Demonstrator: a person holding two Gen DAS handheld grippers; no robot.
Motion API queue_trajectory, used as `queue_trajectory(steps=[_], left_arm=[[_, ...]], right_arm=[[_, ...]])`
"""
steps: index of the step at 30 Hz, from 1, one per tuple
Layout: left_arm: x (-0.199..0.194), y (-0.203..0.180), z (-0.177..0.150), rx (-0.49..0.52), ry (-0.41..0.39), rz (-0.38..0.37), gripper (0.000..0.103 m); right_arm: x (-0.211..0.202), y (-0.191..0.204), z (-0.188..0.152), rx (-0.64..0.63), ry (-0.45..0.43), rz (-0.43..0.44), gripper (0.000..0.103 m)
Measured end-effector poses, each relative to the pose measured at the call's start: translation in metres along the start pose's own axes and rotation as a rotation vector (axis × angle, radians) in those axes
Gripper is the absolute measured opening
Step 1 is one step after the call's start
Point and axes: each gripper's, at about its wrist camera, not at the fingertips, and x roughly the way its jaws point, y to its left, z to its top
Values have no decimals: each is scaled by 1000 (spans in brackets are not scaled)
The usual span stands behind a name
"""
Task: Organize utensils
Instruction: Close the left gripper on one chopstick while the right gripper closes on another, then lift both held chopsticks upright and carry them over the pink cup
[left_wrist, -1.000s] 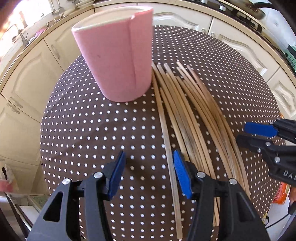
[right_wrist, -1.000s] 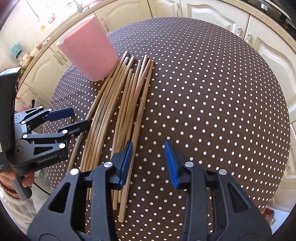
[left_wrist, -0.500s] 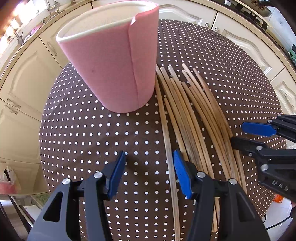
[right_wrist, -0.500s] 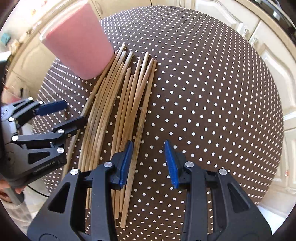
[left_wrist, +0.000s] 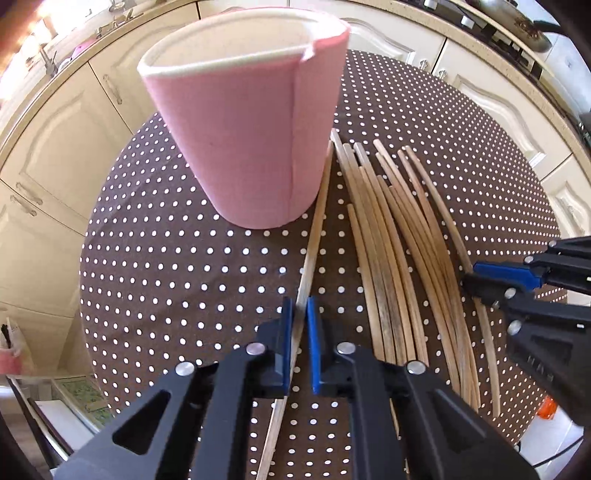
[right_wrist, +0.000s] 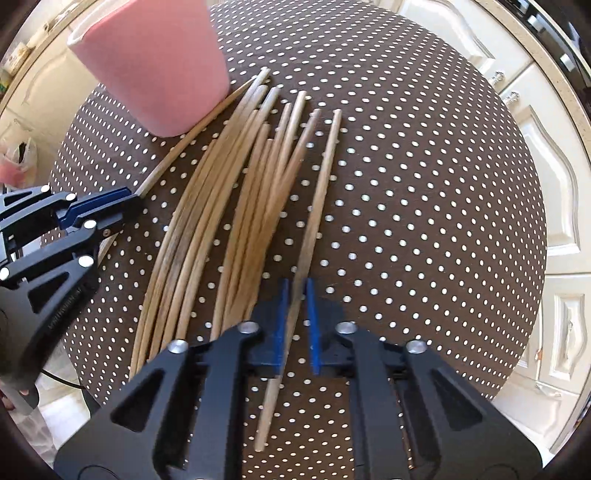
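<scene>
A pink cup (left_wrist: 243, 129) (right_wrist: 155, 62) stands upright at the far left of a brown dotted tablecloth (left_wrist: 184, 258) (right_wrist: 424, 184). Several wooden chopsticks (left_wrist: 399, 240) (right_wrist: 229, 192) lie fanned beside it. My left gripper (left_wrist: 300, 310) (right_wrist: 125, 201) is closing, its blue pads pressing the leftmost chopstick (left_wrist: 312, 251), whose far end reaches the cup's base. My right gripper (right_wrist: 296, 291) (left_wrist: 495, 280) is closing too, pads clamped on the rightmost chopstick (right_wrist: 321, 192), which lies slightly apart from the bundle.
Cream cabinet doors (left_wrist: 55, 155) (right_wrist: 554, 166) ring the round table. A stove with a pan (left_wrist: 517, 26) sits at the back right. A pink bag (right_wrist: 14, 166) hangs off the table's left side. Bare cloth lies right of the chopsticks.
Both grippers went from open to shut, each on one chopstick. The left one moved closer to the cup; the right one shifted over the rightmost chopstick.
</scene>
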Motion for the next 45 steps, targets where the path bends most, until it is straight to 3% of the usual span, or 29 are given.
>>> queue_trajectory(steps=[6, 12, 18, 23, 32, 39, 45], left_arm=[[-4, 12, -18, -39, -34, -80, 7], [-30, 11, -43, -30, -132, -156, 6], [-78, 2, -66, 13, -307, -237, 6], [-131, 7, -81, 34, -507, -290, 6], [-199, 43, -74, -83, -898, -184, 6], [-204, 59, -43, -145, -1101, -224, 6], [-188, 57, -6, -201, -1189, -218, 6]], right_arm=[[-3, -16, -16, 52, -91, 63, 6], [-29, -37, -39, 98, -207, 141, 6], [-79, -40, -55, 94, -375, 221, 6], [-125, -34, -64, 75, -537, 259, 6], [-183, 2, -42, 75, -934, 240, 6], [-190, 8, 9, 90, -1134, 291, 6], [-180, 8, 41, 117, -1230, 319, 6]])
